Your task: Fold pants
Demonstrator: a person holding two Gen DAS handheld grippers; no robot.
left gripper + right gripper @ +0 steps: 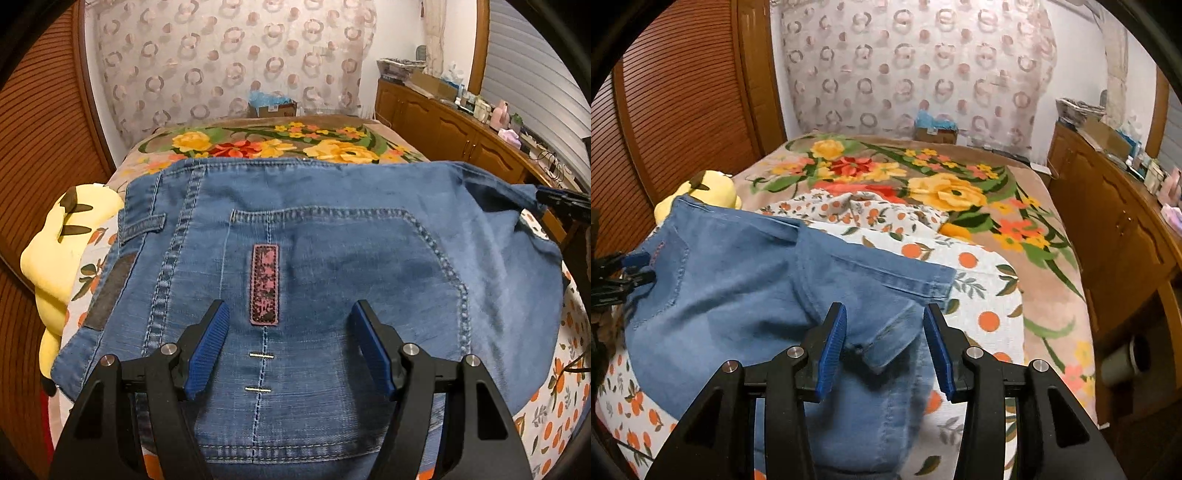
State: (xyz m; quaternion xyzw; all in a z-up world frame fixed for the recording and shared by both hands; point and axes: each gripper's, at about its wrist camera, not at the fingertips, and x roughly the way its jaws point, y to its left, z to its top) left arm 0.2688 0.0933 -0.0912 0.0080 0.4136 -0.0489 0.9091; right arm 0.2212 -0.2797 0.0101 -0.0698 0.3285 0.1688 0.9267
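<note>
On bed, blue denim pants (332, 266), folded, pkt up

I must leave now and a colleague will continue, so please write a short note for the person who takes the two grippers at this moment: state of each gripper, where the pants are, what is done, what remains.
Left gripper: open, above the back pocket, holding nothing.
Right gripper: open; a cuff corner lies between its jaws, but the pads do not press on it.
Jeans: on the orange-print sheet on the bed, next to a yellow plush toy.
Done: the jeans lie in layers, partly folded.
Left: probably another fold, then smoothing the uneven cuff end.
</note>
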